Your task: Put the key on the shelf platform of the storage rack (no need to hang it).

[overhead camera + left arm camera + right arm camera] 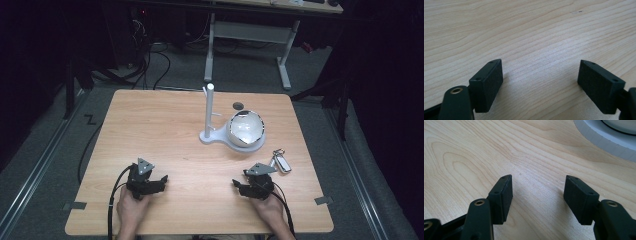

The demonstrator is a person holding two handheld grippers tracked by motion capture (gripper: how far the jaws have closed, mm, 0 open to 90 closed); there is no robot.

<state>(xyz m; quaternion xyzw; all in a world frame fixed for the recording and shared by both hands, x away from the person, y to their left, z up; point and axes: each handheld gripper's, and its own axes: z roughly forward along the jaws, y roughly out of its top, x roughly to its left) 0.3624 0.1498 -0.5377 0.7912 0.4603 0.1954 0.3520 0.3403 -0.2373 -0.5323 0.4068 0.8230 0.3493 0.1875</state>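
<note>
The wooden table [165, 125] is seen whole from above and from the person's side in the high view, while its surface is shown very close and low in both gripper views, looking forward along the jaws.

Lighting's pretty uneven here: the bench [165, 130] is lit bright from overhead while the floor around it drops off into near black. The shiny globe [246, 128] near the bench's far right catches glare. Both tool views are evenly lit, soft shadows under the jaws, nearest parts slightly blurry.
</note>
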